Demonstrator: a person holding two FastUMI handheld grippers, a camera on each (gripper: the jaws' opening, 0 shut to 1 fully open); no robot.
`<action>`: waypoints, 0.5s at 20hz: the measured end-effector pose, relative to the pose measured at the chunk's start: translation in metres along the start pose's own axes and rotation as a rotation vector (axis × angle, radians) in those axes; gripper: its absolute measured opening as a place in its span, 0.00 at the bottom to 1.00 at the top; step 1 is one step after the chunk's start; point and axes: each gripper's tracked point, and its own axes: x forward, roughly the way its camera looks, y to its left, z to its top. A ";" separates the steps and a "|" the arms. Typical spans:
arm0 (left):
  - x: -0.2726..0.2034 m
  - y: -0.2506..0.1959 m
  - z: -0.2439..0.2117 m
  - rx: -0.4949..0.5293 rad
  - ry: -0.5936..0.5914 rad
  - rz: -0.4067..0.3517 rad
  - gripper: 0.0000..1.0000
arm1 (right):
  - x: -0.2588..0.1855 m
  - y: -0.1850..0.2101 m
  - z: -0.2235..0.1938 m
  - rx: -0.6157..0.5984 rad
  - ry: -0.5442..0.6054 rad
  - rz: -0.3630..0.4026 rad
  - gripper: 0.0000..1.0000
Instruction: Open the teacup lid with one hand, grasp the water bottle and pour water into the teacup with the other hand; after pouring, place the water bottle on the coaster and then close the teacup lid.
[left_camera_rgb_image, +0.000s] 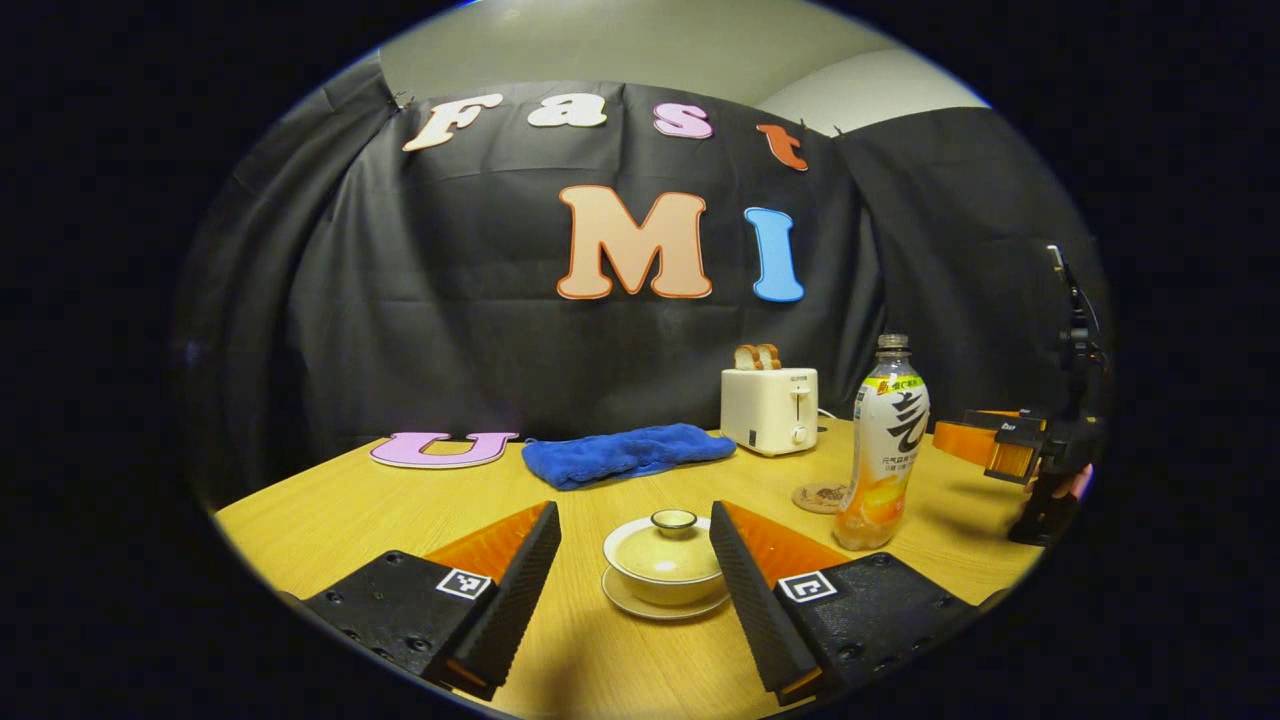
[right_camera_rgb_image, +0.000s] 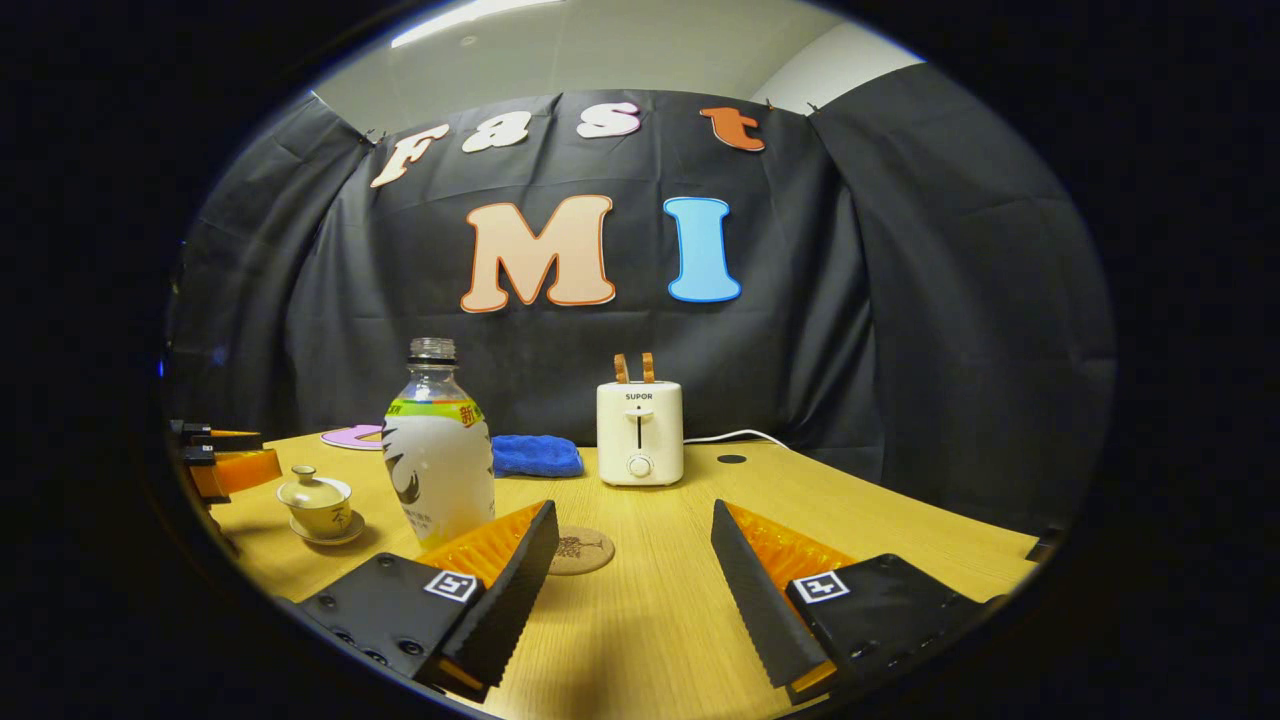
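In the left gripper view, the left gripper (left_camera_rgb_image: 635, 570) is spread wide, and the lidded teacup (left_camera_rgb_image: 667, 560) sits on the table (left_camera_rgb_image: 330, 520) just beyond its tips, between them, untouched. The water bottle (left_camera_rgb_image: 885, 450) stands to the right, with the coaster (left_camera_rgb_image: 818, 497) beside it. In the right gripper view, the right gripper (right_camera_rgb_image: 635, 570) is also apart, with the bottle near its left finger.

A small cream teacup (left_camera_rgb_image: 666, 562) sits on its saucer (left_camera_rgb_image: 662, 603) near the table's front edge, its knobbed lid (left_camera_rgb_image: 672, 527) still on. To its right stands a capless clear water bottle (left_camera_rgb_image: 884, 446), upright, white-labelled, with orange liquid low inside. A round brown coaster (left_camera_rgb_image: 820, 496) lies flat just behind the bottle, toward the table's middle.
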 end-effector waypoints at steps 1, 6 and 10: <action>0.004 -0.004 -0.001 0.001 0.002 -0.014 0.84 | 0.000 0.000 -0.001 0.000 0.000 0.000 0.95; 0.023 -0.014 -0.004 0.000 0.018 -0.064 0.78 | 0.000 0.001 0.000 0.000 0.001 0.004 0.95; 0.033 -0.020 -0.012 0.002 0.064 -0.102 0.73 | 0.000 0.003 0.000 0.000 0.001 0.013 1.00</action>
